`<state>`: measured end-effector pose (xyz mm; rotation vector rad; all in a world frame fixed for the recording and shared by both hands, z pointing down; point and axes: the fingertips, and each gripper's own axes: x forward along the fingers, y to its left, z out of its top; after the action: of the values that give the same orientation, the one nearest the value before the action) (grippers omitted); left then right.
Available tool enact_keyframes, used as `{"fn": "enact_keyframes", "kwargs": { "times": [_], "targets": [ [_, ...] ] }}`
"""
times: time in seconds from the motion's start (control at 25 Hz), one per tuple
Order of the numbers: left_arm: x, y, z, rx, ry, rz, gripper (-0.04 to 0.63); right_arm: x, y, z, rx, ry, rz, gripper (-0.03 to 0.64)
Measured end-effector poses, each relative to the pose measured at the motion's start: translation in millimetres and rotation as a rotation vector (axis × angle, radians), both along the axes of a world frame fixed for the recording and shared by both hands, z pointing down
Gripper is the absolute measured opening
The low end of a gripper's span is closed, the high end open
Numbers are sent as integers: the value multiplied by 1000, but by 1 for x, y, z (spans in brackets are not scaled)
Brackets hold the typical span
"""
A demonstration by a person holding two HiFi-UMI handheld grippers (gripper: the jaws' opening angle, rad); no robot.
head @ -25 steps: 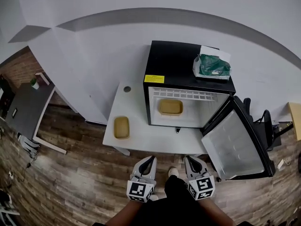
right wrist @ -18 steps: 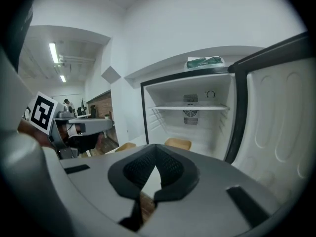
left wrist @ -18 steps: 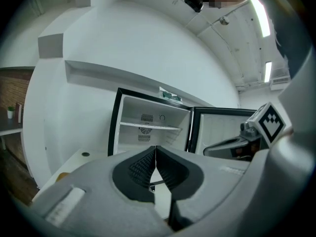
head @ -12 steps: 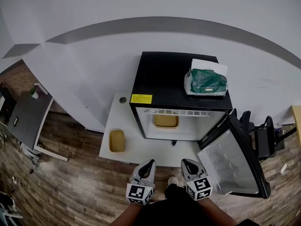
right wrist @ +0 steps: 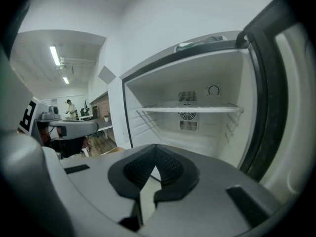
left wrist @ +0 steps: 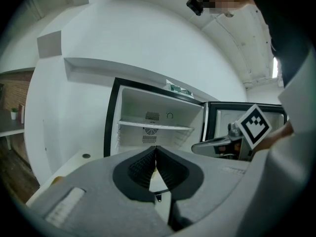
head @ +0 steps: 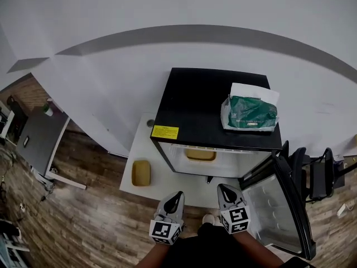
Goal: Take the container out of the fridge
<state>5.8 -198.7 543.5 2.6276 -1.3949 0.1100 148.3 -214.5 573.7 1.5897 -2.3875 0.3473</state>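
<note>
A black mini fridge stands on a low white table, its door swung open to the right. Inside, on the fridge floor, a yellow container shows partly under the top edge. A second yellow container sits on the table left of the fridge. My left gripper and right gripper hover side by side in front of the table, both shut and empty. In the gripper views the shut left gripper and right gripper face the white fridge interior; the container is hidden there.
A green-and-white bag lies on top of the fridge. A black chair stands right of the open door. A grey desk is at far left on the wood floor. A white wall rises behind the fridge.
The head view has shifted, so the fridge top hides more of the inner container. Both grippers stay low in the view, shut and empty, a little closer to the table edge.
</note>
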Motion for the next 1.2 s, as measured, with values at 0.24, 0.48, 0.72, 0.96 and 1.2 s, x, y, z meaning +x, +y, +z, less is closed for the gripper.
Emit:
{"fn": "enact_keyframes", "kwargs": {
  "times": [0.24, 0.48, 0.72, 0.96, 1.2],
  "targets": [
    [-3, -13, -2, -10, 17, -41, 17, 8, -33, 7, -30, -30, 8, -2],
    [-8, -29, 1, -56, 38, -6, 15, -8, -51, 9, -53, 12, 6, -2],
    [-19, -42, -6, -30, 43, 20, 15, -9, -69, 20, -76, 2, 65, -2],
    [-24, -55, 0, -29, 26, 29, 15, 21, -93, 46, -124, 19, 188, 73],
    [-30, -61, -5, -3, 50, 30, 17, 26, -108, 78, -198, 0, 226, 215]
  ]
}}
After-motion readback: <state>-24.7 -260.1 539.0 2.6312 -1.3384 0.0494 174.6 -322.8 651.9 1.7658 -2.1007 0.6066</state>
